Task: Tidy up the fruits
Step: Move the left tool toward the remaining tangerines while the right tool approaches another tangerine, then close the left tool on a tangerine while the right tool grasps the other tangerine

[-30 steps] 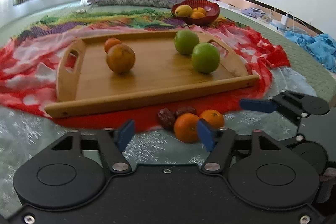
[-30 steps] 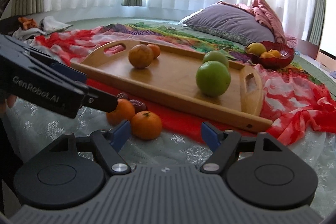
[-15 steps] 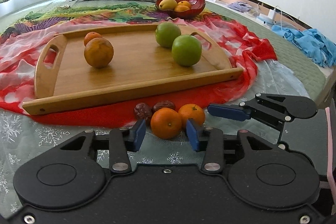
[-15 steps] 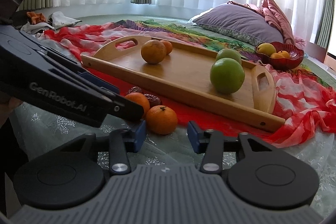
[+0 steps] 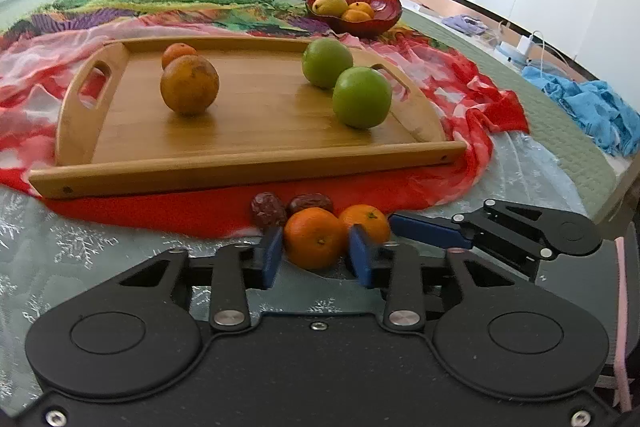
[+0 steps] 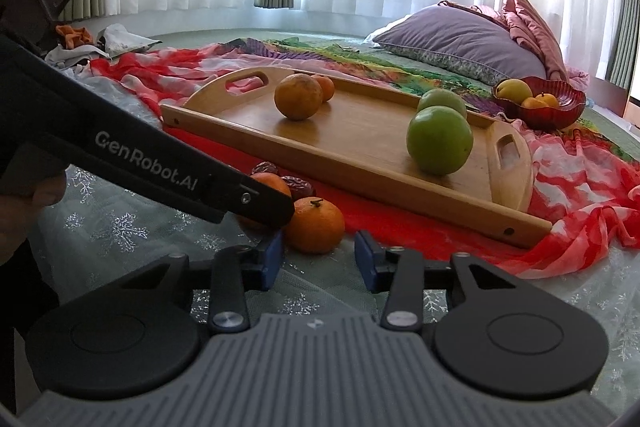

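Both hands are down at the loose pile in front of the wooden tray (image 5: 240, 171), on the bed cloth. The left gripper (image 5: 316, 247) has just been closing, and in the left wrist view its blue fingers (image 5: 272, 257) look seated on both flanks of the left mandarin (image 5: 316, 239), so I read that as a pinch. The right gripper (image 6: 320, 253) has also been closing and straddles the right mandarin (image 6: 316, 225). There's a sliver of daylight at the right-side finger, so its fingers are not quite clamped yet, imo. The two mandarins sit touching or nearly so, w/ two dates (image 5: 268, 207) just behind them, near the tray's front rim. To do this step well, I want the right fingers to finish closing on the widest part of the fruit, not on its near slope, or it squirts fwd into the dates. The two tools are v. close, and the left one's arm crosses the right wrist view right over the fruit, so I'd lift one at a time, left first, straight up, to keep the fingers from clashing. Squeeze only enough to hold, since the peel is soft. The tray already holds two oranges (image 5: 189, 84) at one end and two green fruits (image 5: 362, 97) at the other. My guess is the mandarins go beside the oranges, carried over the rim and set down gently so they don't roll.
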`<control>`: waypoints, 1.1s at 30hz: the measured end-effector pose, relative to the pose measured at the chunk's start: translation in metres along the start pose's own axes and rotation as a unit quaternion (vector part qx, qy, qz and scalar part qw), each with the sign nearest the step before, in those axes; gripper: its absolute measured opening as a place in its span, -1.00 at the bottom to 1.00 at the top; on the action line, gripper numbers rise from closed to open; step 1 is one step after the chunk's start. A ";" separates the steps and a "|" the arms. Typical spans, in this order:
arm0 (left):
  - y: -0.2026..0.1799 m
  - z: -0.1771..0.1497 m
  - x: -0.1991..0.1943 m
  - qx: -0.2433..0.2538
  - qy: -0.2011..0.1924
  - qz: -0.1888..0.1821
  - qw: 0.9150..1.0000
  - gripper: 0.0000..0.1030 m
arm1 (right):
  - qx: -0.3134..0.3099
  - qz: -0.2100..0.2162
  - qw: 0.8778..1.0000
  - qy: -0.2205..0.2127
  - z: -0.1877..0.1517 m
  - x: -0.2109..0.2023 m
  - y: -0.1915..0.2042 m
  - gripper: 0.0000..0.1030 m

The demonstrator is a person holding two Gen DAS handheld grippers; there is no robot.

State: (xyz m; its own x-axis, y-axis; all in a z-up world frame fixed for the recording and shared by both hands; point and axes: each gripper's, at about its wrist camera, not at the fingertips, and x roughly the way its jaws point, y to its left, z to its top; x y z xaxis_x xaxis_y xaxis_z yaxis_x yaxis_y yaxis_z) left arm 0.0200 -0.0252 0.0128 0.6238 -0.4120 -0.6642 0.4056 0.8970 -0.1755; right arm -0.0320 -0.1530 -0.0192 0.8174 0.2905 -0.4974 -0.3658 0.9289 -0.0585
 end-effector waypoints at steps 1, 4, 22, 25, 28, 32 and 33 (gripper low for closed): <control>0.000 0.000 0.000 0.003 -0.001 0.002 1.000 -0.39 | -0.001 0.001 1.000 0.000 0.000 0.000 0.000 -0.04; -0.001 0.000 -0.002 0.005 -0.004 0.003 1.000 -0.40 | -0.001 0.002 1.000 -0.003 0.000 0.001 0.001 -0.07; -0.006 0.007 -0.015 0.023 -0.035 0.032 0.999 -0.40 | 0.014 -0.003 1.000 -0.015 0.003 -0.002 -0.001 -0.26; -0.004 0.009 -0.017 0.015 -0.041 0.039 0.998 -0.40 | 0.015 -0.008 1.000 -0.021 0.003 -0.005 -0.002 -0.26; -0.001 0.011 -0.017 0.012 -0.043 0.043 0.998 -0.40 | 0.021 -0.014 0.999 -0.029 0.004 -0.010 -0.003 -0.27; 0.000 0.014 -0.018 0.013 -0.048 0.049 0.998 -0.40 | 0.025 -0.024 0.999 -0.039 0.007 -0.014 -0.005 -0.27; 0.001 0.016 -0.018 0.012 -0.050 0.051 0.997 -0.40 | 0.026 -0.026 0.998 -0.041 0.008 -0.015 -0.006 -0.27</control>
State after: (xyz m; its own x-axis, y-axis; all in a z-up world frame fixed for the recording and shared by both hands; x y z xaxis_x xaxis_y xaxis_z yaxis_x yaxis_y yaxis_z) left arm 0.0193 -0.0192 0.0362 0.7258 -0.3343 -0.6012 0.3527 0.9312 -0.0921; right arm -0.0382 -0.1612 -0.0044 0.8690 0.2575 -0.4225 -0.2998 0.9534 -0.0355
